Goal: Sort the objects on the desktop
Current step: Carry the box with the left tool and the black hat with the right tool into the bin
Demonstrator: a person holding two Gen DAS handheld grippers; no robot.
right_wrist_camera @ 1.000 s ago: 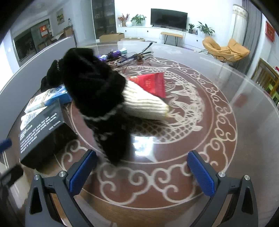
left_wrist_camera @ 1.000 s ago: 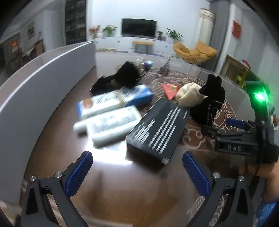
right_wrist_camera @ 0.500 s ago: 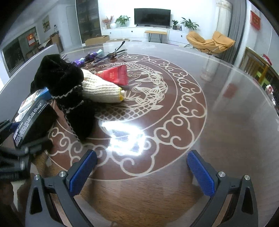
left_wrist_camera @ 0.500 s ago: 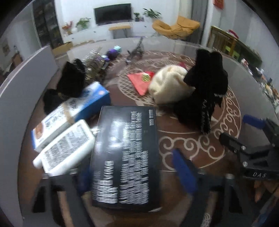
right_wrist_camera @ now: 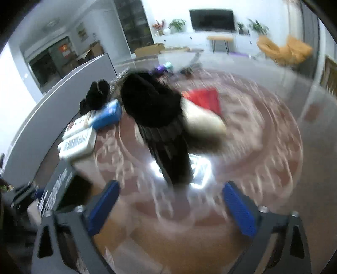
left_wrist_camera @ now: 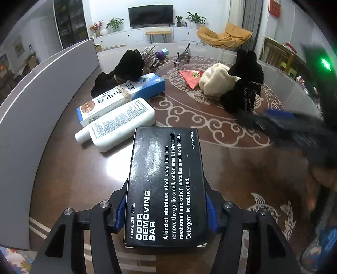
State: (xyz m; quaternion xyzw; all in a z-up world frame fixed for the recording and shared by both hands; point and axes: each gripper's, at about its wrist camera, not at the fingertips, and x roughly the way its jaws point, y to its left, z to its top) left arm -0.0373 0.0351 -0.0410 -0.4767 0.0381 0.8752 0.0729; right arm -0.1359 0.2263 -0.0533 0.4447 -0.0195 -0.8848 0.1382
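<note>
This is a home living room. A flat television (left_wrist_camera: pixel 150 15) hangs on a white wall above a long low white cabinet (left_wrist_camera: pixel 134 36) set with potted plants (left_wrist_camera: pixel 113 22). A yellow lounge chair (left_wrist_camera: pixel 224 35) stands near grey curtains (left_wrist_camera: pixel 250 14), and tall dark shelving (left_wrist_camera: pixel 70 21) fills one corner. Household goods and knitted clothing lie on a glossy brown table (left_wrist_camera: pixel 221 168) with a cream scroll pattern.
</note>
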